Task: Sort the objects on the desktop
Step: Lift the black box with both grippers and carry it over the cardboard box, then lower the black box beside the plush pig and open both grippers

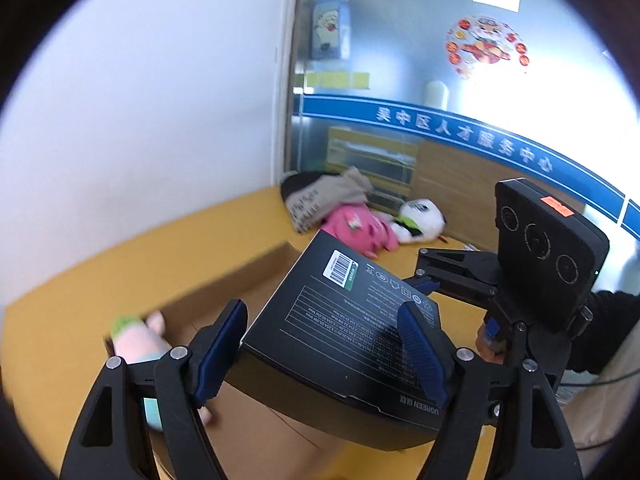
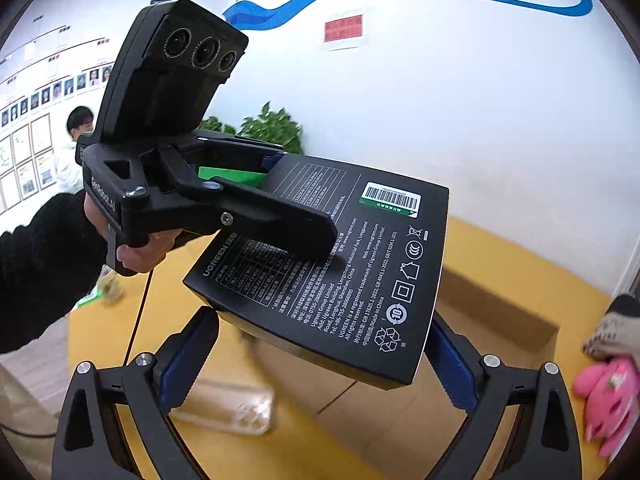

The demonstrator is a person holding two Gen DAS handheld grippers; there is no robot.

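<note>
A black UGREEN box, label side up, hangs in the air over an open cardboard box. My left gripper is shut on the black box, blue pads on both its sides. In the right wrist view the black box sits between my right gripper's blue pads, which stand at its near corners; whether they press it I cannot tell. The left gripper also shows there, clamped on the box's far end. A pink and green plush lies inside the cardboard box.
A yellow table holds a pink plush, a panda plush and a grey-beige cloth item by the glass wall. A clear plastic case lies on the table. A person stands far left.
</note>
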